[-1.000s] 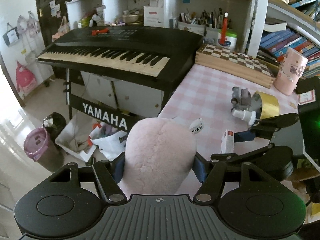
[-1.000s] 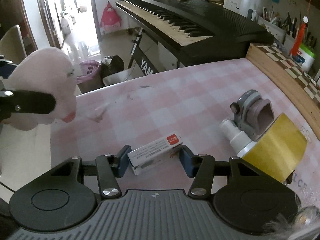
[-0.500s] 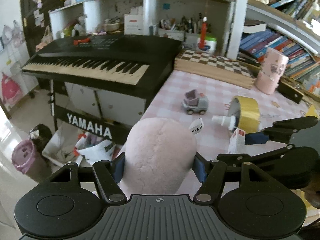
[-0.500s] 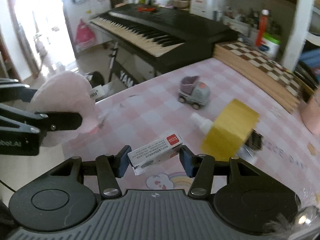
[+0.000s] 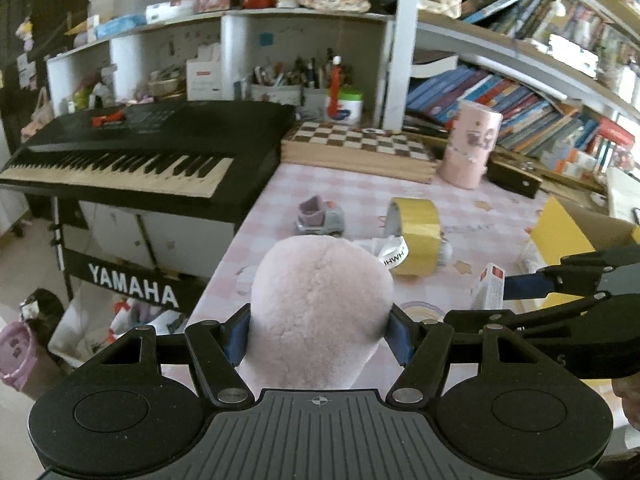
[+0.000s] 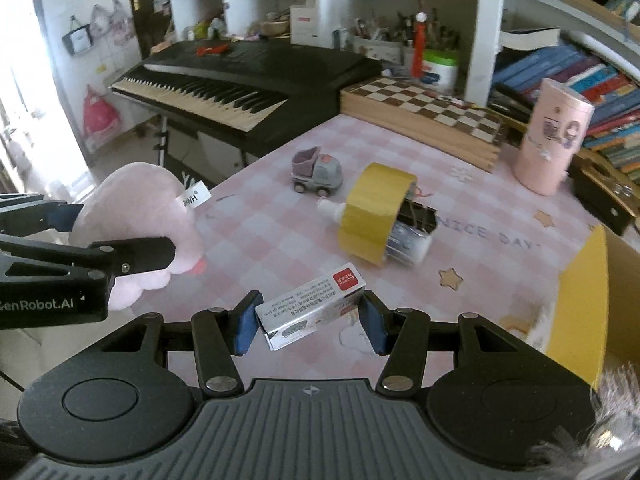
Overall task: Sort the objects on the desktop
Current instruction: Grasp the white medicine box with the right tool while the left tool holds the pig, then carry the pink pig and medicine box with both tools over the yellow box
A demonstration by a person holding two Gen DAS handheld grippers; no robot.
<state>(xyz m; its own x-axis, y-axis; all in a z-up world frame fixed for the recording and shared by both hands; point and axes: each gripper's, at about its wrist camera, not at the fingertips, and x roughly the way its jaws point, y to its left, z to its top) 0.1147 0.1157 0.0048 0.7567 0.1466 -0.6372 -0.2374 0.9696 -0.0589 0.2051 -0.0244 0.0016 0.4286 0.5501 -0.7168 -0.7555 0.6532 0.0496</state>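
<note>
**Both claws loaded above the pink checked surface**

The left claw (image 5: 320, 336) is clamped on a pink plush toy (image 5: 320, 304) — soft, light, best squeezed across its bulk. The right claw (image 6: 308, 320) pinches a small silver carton (image 6: 310, 306) end to end; it looks light and crushable. On the surface (image 6: 280, 224) lie a toy truck (image 6: 318, 170) and a yellow tape roll (image 6: 376, 208) — keyboard (image 6: 240, 80), chessboard and bookshelves behind.

Bottle (image 6: 404, 240) partly behind tape roll (image 6: 374, 208)
</note>
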